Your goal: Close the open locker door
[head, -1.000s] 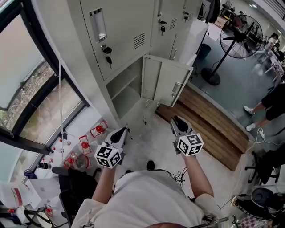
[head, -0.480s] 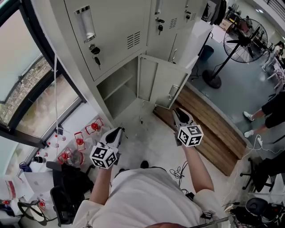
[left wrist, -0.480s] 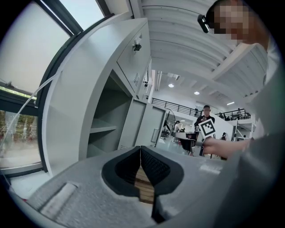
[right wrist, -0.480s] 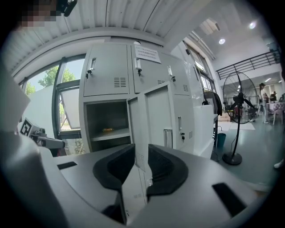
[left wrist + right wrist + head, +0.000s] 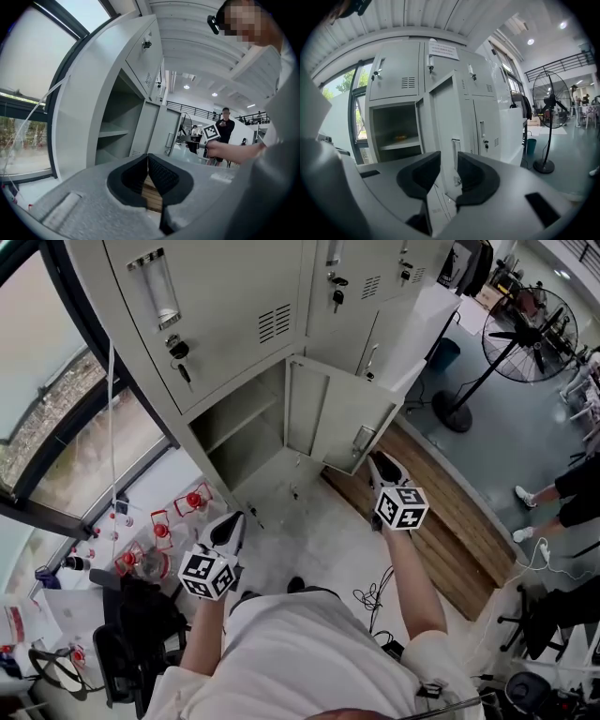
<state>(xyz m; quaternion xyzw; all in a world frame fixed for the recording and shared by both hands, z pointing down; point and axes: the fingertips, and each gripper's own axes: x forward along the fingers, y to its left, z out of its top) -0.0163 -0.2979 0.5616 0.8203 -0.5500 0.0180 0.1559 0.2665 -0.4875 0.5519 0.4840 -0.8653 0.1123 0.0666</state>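
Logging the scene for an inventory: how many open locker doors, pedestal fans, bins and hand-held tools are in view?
Open locker door: 1
Pedestal fan: 1
Teal bin: 1
Tools: 2 (left tool; right tool, jaws just opened wider, empty)
Total: 5

No word, number or brand can be read anywhere. A white paper notice (image 5: 443,50) at the top of the pale grey metal locker bank (image 5: 487,108) carries several lines of dark print, too small to make out. The left white cube (image 5: 206,575) and the right white cube (image 5: 401,507) bear black-and-white square code patterns on their faces, not letters. The upright label holder (image 5: 155,287) on an upper locker door shows no writing that can be made out. The small red-topped containers (image 5: 192,500) by the window are too small for any label to be read.
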